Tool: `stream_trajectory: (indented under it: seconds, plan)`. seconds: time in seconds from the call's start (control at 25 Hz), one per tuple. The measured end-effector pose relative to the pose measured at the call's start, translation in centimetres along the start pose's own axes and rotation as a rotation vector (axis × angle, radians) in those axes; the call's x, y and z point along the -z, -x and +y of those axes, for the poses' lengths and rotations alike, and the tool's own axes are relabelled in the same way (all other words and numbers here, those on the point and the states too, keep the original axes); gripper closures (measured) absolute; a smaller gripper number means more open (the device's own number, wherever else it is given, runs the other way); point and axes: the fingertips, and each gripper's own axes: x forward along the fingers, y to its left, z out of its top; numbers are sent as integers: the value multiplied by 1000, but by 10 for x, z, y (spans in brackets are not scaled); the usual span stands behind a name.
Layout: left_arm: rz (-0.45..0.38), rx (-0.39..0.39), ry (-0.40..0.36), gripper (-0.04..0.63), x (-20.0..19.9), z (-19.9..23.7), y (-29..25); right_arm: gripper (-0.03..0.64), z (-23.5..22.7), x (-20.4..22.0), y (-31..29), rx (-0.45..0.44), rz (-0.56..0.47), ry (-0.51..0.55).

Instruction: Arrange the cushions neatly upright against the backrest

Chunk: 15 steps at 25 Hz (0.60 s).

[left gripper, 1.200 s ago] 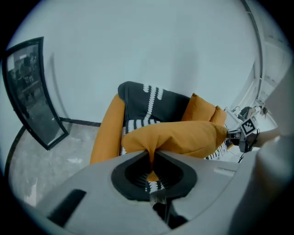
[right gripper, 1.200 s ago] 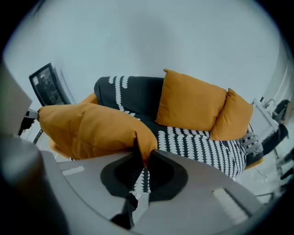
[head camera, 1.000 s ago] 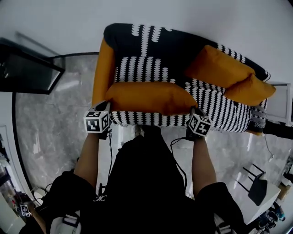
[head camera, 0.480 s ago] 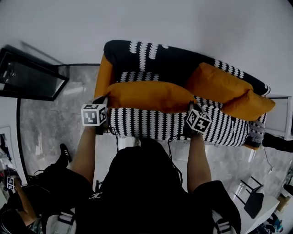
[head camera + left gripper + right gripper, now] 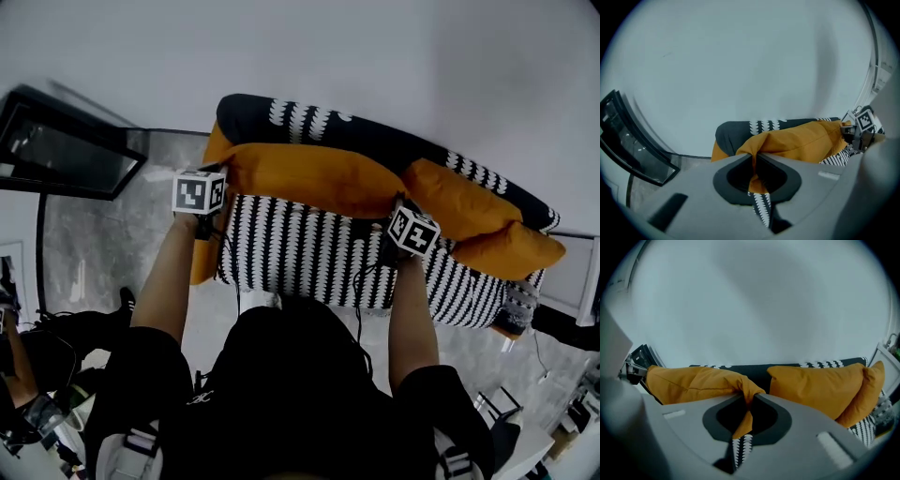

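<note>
Presently held: the long orange cushion (image 5: 309,178), stretched lengthways over the left half of the sofa (image 5: 309,258), close in front of the backrest (image 5: 300,120); whether it touches the backrest cannot be told.
Left gripper (image 5: 753,154): jaws pinched together on the cushion's left corner, with orange fabric bunched between them.
Right gripper (image 5: 749,401): jaws likewise clamped on the cushion's right corner, with a fold hanging down through the gap.
Second cushion (image 5: 461,202): orange, leaning on the backrest just right of the held one.
Third cushion (image 5: 511,251): orange, at the sofa's right end, touching the second.
Sofa: black with white patterning.
</note>
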Motion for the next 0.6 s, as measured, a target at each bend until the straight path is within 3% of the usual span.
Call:
stream_trajectory:
  seconds: [0.32, 0.52, 0.6]
  plan:
    - [58, -44, -62, 566, -67, 17, -60, 586, -12, -46, -57, 56, 60, 50]
    - [131, -66, -60, 563, -79, 23, -112, 584, -25, -48, -93, 121, 128, 55]
    - [182, -115, -55, 561, -70, 30, -127, 584, -22, -48, -105, 146, 149, 96]
